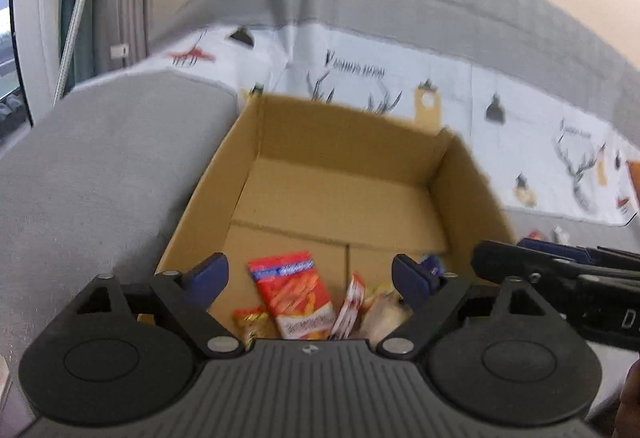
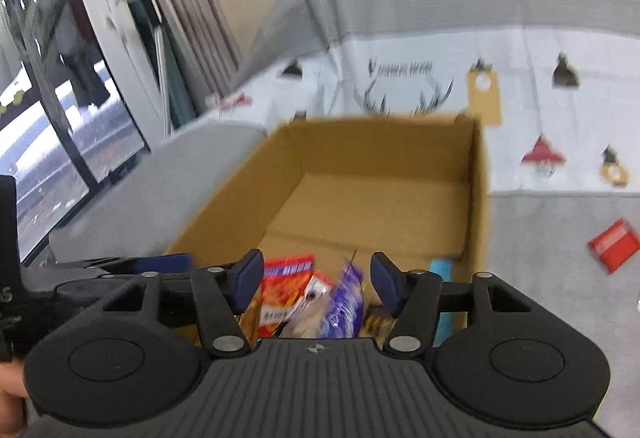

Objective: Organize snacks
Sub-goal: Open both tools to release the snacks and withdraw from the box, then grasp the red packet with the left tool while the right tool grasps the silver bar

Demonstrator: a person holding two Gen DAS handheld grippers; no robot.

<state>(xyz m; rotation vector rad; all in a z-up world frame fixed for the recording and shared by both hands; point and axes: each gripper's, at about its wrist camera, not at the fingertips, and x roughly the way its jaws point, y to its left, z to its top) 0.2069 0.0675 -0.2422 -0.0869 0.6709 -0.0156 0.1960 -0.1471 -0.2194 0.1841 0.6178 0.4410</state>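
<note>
On the sofa point(image 2: 540, 238), both claws, left point(image 1: 310, 278) and right point(image 2: 316, 280), are hanging apart over the box point(image 2: 478, 198), likely needing the red packet point(image 2: 614, 244) at right next.

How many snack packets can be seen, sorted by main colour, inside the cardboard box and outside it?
Red-orange flat packets in the brown cardboard box: 1
Purple shiny wrappers in the box: 1
Gold foil packets in the box: 1
Red-and-white thin packets in the box: 1
Red packets outside, on the grey sofa seat: 1
Total: 5. Blur may hide others.
</note>
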